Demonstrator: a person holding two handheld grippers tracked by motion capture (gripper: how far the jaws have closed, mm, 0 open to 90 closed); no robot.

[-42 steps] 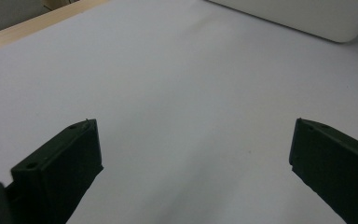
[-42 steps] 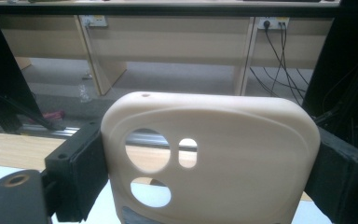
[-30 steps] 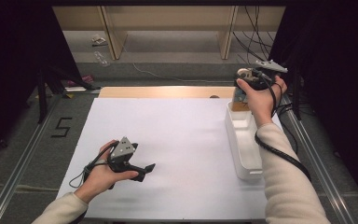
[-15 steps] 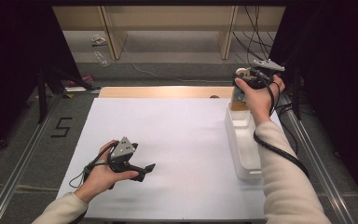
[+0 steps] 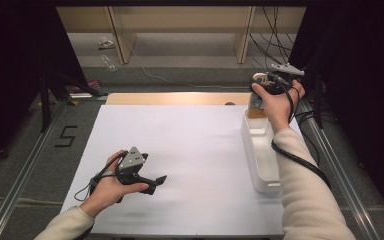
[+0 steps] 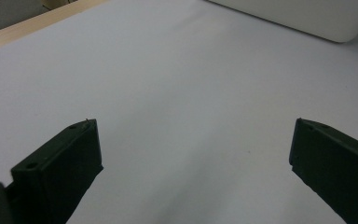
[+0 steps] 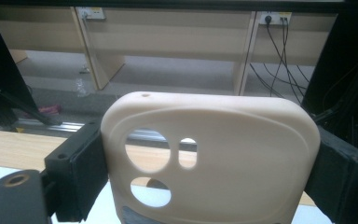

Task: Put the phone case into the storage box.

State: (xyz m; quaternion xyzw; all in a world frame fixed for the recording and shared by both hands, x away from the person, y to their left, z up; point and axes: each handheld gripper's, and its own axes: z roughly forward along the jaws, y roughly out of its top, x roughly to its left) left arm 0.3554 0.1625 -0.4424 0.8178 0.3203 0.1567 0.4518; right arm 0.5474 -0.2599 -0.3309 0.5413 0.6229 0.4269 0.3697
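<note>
The right tongs point(image 7: 205, 172) pinch a beige phone case point(image 7: 209, 158) by its two long edges, holding it upright in the air above the far end of the white tray point(image 5: 260, 150) at the right of the bench point(image 5: 180, 150). The left tongs point(image 6: 193, 163) stand spread with nothing between them, low over the bare white sheet near the front. The case looks soft and slick (a rubbery shell, I judge), so a squeeze across its width could bow it until it pops free, dropping beyond the tray or off the bench's far edge.
</note>
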